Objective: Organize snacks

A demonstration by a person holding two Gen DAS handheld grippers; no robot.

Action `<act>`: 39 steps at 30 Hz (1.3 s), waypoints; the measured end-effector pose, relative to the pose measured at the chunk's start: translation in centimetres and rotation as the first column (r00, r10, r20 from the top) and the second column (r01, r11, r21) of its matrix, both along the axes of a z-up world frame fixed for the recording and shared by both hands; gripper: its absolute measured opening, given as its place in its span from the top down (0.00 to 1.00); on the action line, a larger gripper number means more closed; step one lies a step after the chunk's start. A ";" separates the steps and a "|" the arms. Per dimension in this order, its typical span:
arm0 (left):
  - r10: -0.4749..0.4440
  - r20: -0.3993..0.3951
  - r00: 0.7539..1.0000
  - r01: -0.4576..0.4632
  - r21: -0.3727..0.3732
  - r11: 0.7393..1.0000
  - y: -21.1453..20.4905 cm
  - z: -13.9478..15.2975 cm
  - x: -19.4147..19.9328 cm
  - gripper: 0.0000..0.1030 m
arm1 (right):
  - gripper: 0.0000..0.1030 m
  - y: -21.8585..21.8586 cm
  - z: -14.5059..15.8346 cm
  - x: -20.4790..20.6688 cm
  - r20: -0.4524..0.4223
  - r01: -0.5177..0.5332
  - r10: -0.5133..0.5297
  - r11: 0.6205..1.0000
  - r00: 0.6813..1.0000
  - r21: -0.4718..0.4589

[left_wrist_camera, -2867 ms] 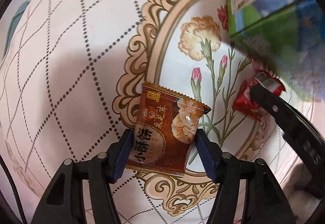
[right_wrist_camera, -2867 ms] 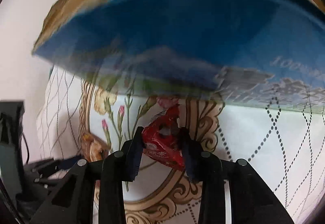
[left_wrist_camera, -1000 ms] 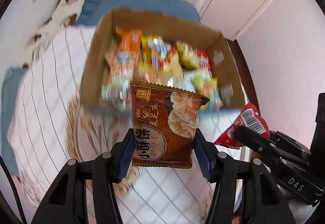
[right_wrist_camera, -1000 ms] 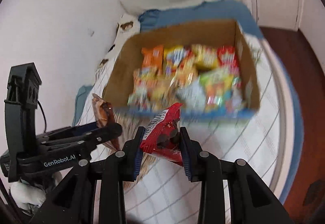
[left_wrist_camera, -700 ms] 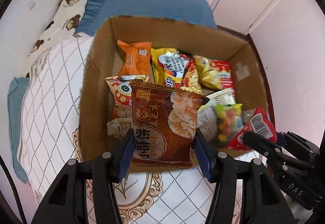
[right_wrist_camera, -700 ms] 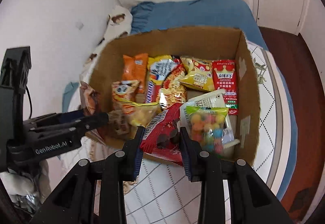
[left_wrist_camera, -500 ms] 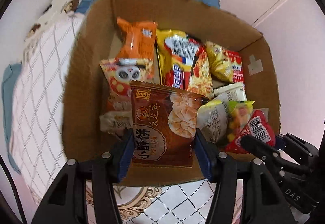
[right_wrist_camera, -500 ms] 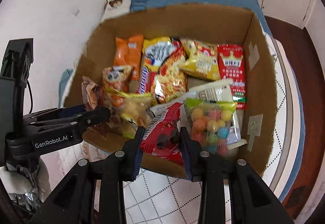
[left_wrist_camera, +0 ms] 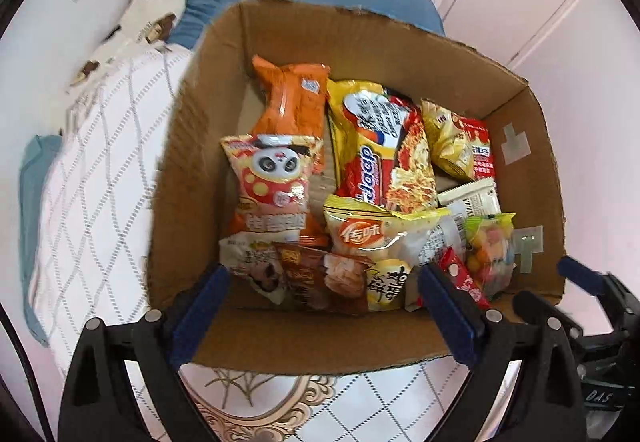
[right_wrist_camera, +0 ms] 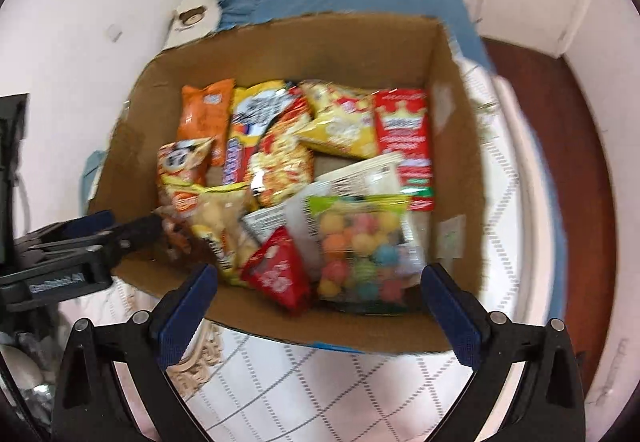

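Both tongs hang empty over the cardboard box [left_wrist_camera: 192, 145]. Left gripper [left_wrist_camera: 324, 286] has just sprung wide — brown biscuit packet [left_wrist_camera: 320, 282] lies inside. Right gripper [right_wrist_camera: 320, 282] likewise just opened wide — red packet [right_wrist_camera: 280, 266] lies in the box beside the candy bag [right_wrist_camera: 360, 246].

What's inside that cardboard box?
The cardboard box holds a heap of snack packets, including a brown biscuit packet and red packet. Whatever lies beneath them is covered.

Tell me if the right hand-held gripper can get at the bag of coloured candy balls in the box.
Probably yes: the right hand-held gripper is open above the cardboard box, and the candy bag lies on top with nothing covering it.
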State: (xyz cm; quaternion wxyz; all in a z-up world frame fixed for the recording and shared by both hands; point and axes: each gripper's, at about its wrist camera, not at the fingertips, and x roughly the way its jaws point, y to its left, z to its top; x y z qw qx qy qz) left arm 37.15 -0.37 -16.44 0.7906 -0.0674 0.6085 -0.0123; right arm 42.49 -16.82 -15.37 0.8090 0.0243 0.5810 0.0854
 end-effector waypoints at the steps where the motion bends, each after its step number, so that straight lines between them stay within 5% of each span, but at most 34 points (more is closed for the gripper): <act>1: -0.002 0.024 1.000 0.001 0.024 1.000 -0.1 0.4 -0.4 0.06 | 0.00 -0.2 0.2 -0.2 0.010 0.008 -0.008 1.000 1.000 -0.013; 5: -0.013 0.071 0.997 0.006 0.094 0.996 -0.4 1.0 -1.6 0.06 | 0.00 -0.3 0.5 -0.8 0.033 0.037 -0.035 0.998 0.999 -0.054; 16: 0.010 0.158 0.987 -0.027 0.110 0.994 0.0 2.7 -4.1 0.06 | 0.00 -0.7 1.8 -3.2 0.092 0.078 -0.073 0.995 0.993 -0.056; 23: -0.001 0.251 0.968 -0.044 0.172 0.984 -0.6 5.8 -7.4 0.06 | 0.00 -1.2 5.6 -6.8 0.203 0.097 -0.083 0.993 0.976 -0.063; 39: -0.043 0.429 0.902 -0.018 0.139 0.990 -2.2 13.3 -18.1 0.01 | 0.00 -1.9 14.3 -19.5 0.411 0.112 -0.083 0.993 0.908 -0.048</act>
